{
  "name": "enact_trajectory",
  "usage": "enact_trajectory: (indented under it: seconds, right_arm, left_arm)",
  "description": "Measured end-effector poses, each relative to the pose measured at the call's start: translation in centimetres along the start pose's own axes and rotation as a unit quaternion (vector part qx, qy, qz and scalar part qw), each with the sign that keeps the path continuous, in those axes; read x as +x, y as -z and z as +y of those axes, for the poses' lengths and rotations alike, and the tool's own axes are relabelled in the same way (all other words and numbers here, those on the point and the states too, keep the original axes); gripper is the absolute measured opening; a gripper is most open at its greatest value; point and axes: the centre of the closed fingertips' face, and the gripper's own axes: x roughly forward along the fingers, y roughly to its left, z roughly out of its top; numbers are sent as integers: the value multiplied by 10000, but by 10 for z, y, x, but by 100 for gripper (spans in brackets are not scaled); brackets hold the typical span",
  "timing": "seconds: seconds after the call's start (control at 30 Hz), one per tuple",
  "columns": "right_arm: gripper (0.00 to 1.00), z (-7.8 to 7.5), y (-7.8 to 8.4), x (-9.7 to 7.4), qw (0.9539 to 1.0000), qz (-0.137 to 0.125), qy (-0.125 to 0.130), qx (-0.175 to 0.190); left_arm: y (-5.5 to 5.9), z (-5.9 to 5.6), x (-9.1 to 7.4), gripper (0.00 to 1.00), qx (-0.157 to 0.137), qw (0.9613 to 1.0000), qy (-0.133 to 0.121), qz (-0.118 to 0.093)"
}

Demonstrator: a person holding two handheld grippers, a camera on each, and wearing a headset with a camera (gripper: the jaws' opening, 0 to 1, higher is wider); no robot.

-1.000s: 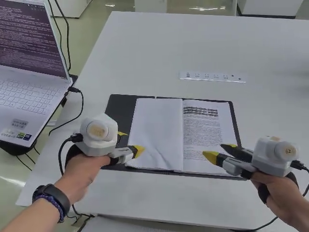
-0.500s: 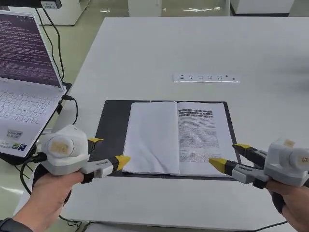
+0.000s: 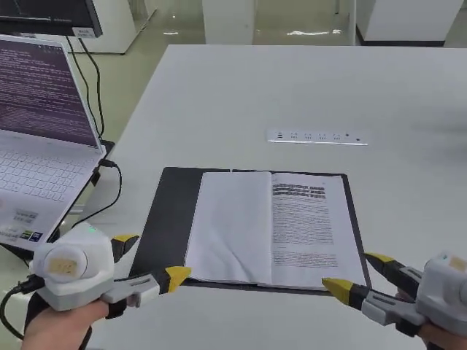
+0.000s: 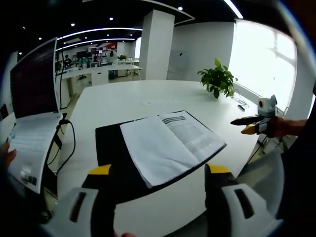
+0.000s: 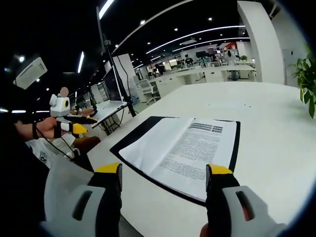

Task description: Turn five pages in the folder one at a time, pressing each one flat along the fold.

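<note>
The folder lies open on the table, fold running away from the person – the right tool, jaws apart and empty, is nearest its printed right page, the left tool likewise open off its near left corner.

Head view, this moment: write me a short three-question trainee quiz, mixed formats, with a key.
1. True or false: the left gripper and the right gripper are both open, holding nothing.
2. Relative to the laptop, the folder's printed page is: A the nearer page; B the farther page; C covered.
3. Fill in: beyond the folder, a white ___ lies on the table.
Key: 1 true; 2 B; 3 power strip.
</note>
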Motion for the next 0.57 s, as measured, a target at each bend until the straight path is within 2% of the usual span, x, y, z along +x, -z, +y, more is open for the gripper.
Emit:
enact_trajectory:
  seconds: [0.17,0.57]
  right_arm:
    - [71,3,5,-5,9998,125,-14,-154]
    - [71,2,3,-7,10000,12,39,-40]
  left_arm:
    - [6,-4,1,75,91,9999,-49,80]
    - [5,-10,3,76,26,10000,-7,1]
